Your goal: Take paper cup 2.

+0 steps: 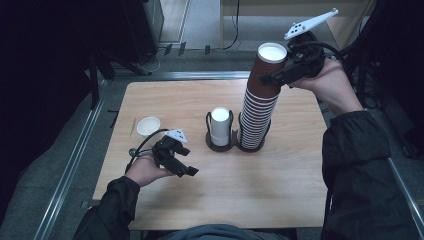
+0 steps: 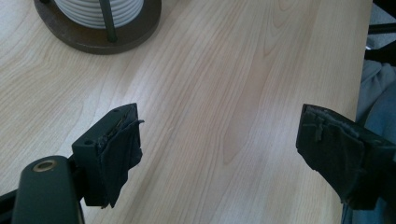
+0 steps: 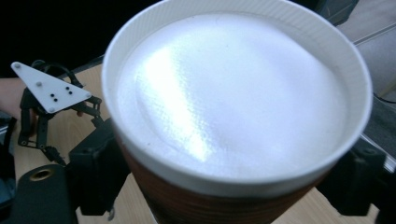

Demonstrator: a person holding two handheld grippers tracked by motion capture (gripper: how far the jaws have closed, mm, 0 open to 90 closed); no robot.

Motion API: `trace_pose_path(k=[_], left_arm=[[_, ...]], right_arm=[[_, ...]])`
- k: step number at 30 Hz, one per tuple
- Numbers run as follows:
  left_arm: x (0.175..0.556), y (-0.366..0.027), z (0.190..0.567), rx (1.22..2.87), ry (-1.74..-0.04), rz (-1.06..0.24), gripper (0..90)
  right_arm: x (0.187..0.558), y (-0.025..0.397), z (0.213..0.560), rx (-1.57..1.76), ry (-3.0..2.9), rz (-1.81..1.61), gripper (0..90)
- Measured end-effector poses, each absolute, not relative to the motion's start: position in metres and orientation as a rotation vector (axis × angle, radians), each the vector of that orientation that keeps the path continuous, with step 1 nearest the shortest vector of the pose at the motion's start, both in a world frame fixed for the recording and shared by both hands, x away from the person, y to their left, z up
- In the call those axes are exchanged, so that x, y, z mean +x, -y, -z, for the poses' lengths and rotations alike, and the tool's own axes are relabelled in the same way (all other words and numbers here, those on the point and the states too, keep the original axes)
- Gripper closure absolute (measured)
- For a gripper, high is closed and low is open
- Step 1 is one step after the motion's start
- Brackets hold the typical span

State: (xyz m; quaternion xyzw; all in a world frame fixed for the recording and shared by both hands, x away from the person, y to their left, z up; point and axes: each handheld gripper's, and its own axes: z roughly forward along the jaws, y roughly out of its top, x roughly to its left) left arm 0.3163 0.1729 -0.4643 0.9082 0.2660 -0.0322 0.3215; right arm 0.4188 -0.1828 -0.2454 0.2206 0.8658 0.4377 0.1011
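On the wooden desk [image 1: 280, 190] the tall stack of brown paper cups [image 1: 260, 102] stands straight up in its holder, the right gripper [image 1: 272, 77] clamped on the top cup [image 1: 270, 62], while the left gripper [image 1: 187, 161] waits wide open, well left.

Light wooden table [image 1: 280, 190] — bearing a two-ring cup holder [image 1: 235, 145] and white cup [image 1: 148, 126].

Left hand-held gripper [image 1: 182, 162] low near the front-left, held in the left hand [image 1: 145, 170], jaws spread wide with nothing between, pointing right and slightly toward the person. Right hand-held gripper [image 1: 272, 77] raised high at the far right, gripped by the right hand [image 1: 327, 77], forearm angled upward, jaws pointing left, closed on something.
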Motion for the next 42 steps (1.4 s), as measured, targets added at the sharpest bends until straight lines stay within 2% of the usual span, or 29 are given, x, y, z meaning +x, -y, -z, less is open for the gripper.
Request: trace_pose_path(k=[14,36,42], left_arm=[[0.317,-0.174,0.467,2.399,-0.700,0.085,13.9],[0.319,-0.179,0.465,2.343,-0.756,0.100,12.4],[0.319,-0.182,0.460,2.297,-0.752,0.140,12.4]], right_arm=[[0.416,0.184,0.238,0.619,-2.525,-1.308,18.2],[0.385,0.181,0.146,0.493,-2.439,-1.390,18.3],[0.362,0.163,0.151,0.425,-2.487,-1.378,18.1]])
